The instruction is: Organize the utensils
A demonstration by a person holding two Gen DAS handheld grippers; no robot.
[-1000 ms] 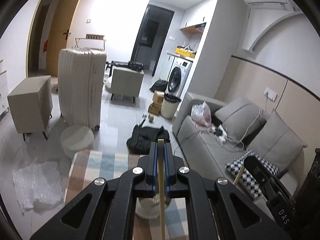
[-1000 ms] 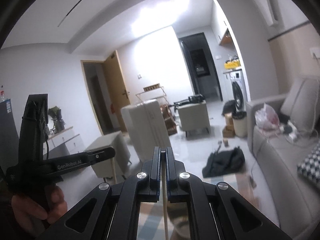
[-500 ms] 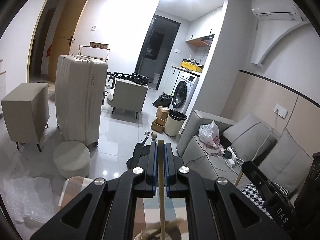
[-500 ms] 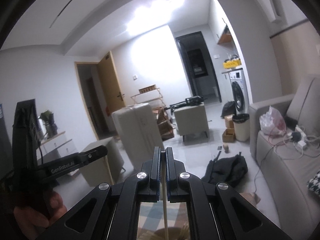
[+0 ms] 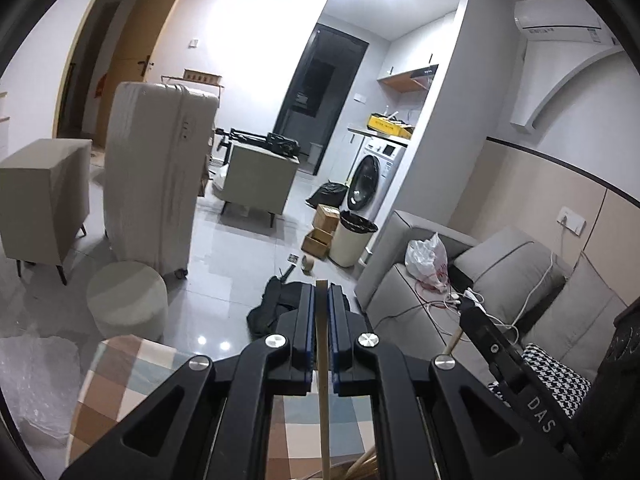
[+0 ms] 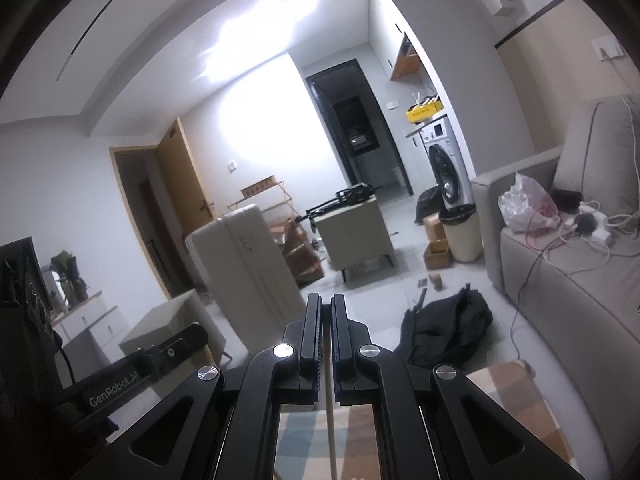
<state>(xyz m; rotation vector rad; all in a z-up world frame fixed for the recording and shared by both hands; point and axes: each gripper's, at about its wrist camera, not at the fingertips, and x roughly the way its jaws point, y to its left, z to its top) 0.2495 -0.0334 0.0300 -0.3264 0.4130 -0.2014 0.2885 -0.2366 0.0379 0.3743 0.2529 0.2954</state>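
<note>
A: Looking through the left wrist camera first, what did the left gripper (image 5: 321, 300) have?

B: Its jaws were pressed narrow on a pale wooden stick (image 5: 322, 380), a chopstick by the look of it. The stick ran up between the blue-edged pads, and its squared tip poked just past the fingertips (image 5: 306, 300). Below it lay a checked tabletop (image 5: 120, 380) in tan, blue and white. At the bottom edge some more wooden sticks (image 5: 362, 466) showed, blurred.

A: Anything else in that view?

B: The right gripper (image 5: 468, 312) came in from the right, with a short length of wood (image 5: 452, 342) sticking out of it. Behind stood a cream suitcase (image 5: 156, 172), a round stool (image 5: 126, 300), a black bag (image 5: 276, 308) on the floor, a grey sofa (image 5: 500, 280) and a washing machine (image 5: 368, 180).

A: And the right wrist camera?

B: The right gripper's (image 6: 326, 312) jaws were also nearly together, with a thin pale stick (image 6: 330, 428) between them. It ran down over the checked tabletop (image 6: 500, 396). I could not tell where its tip ended between the fingers. At the left sat the left gripper's black body (image 6: 132, 376), its jaws out of that picture. The suitcase (image 6: 244, 264), bag (image 6: 448, 328) and sofa (image 6: 560, 300) showed again.
</note>
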